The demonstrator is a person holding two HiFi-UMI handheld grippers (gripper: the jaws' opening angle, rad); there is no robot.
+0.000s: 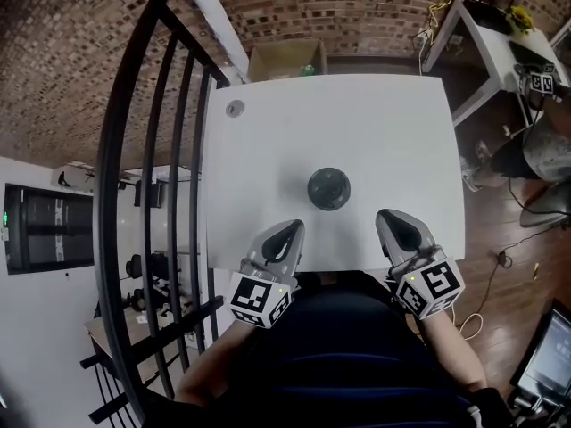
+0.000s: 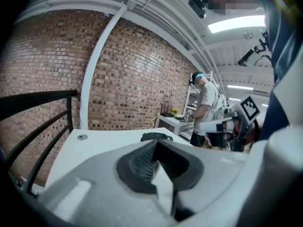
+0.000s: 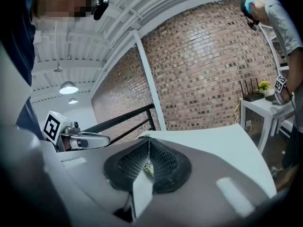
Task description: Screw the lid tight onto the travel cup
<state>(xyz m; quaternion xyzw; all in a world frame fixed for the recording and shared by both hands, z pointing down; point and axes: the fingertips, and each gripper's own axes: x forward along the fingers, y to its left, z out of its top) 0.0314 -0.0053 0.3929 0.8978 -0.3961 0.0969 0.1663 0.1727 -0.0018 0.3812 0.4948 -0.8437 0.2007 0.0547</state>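
Note:
A dark travel cup with its lid on stands upright in the middle of the white table. Both grippers sit at the table's near edge, short of the cup and apart from it. My left gripper is to the cup's near left, jaws shut with nothing between them. My right gripper is to its near right, also shut and holding nothing. In the left gripper view the closed jaws point across the table, and the cup's top shows just past them. The right gripper view shows its jaws closed.
A black metal railing runs along the table's left side. A small round disc sits at the table's far left. A cardboard box is behind the table. At the right are a white side table and a person.

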